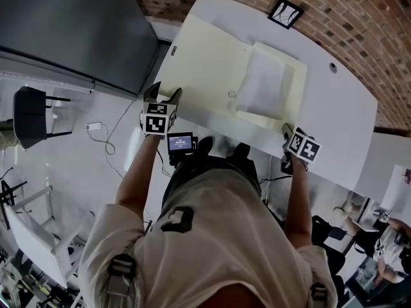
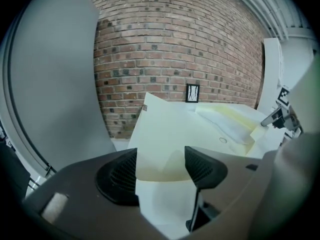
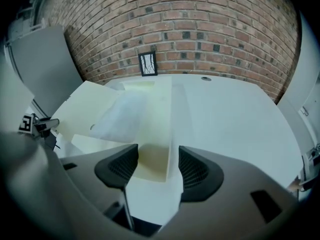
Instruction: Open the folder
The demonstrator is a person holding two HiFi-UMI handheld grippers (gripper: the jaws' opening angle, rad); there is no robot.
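Observation:
A pale yellow folder (image 1: 205, 69) lies spread open on the white table (image 1: 340, 114). Its left cover reaches the table's left edge. White papers (image 1: 263, 85) rest in its right half. My left gripper (image 1: 164, 92) is at the cover's near left corner. In the left gripper view that corner (image 2: 160, 154) lies between the jaws of the left gripper (image 2: 161, 166), which stand wide apart and do not press on it. My right gripper (image 1: 287, 131) is at the folder's near right corner. Its jaws stand apart over that corner (image 3: 152, 166) in the right gripper view, where the right gripper (image 3: 158, 164) holds nothing.
A black-framed marker card (image 1: 286, 11) lies at the table's far edge, against a brick wall. A dark grey cabinet (image 1: 77, 24) stands close on the left. The table has a small round hole (image 1: 332, 67) to the right of the folder. Chairs and cables are on the floor below.

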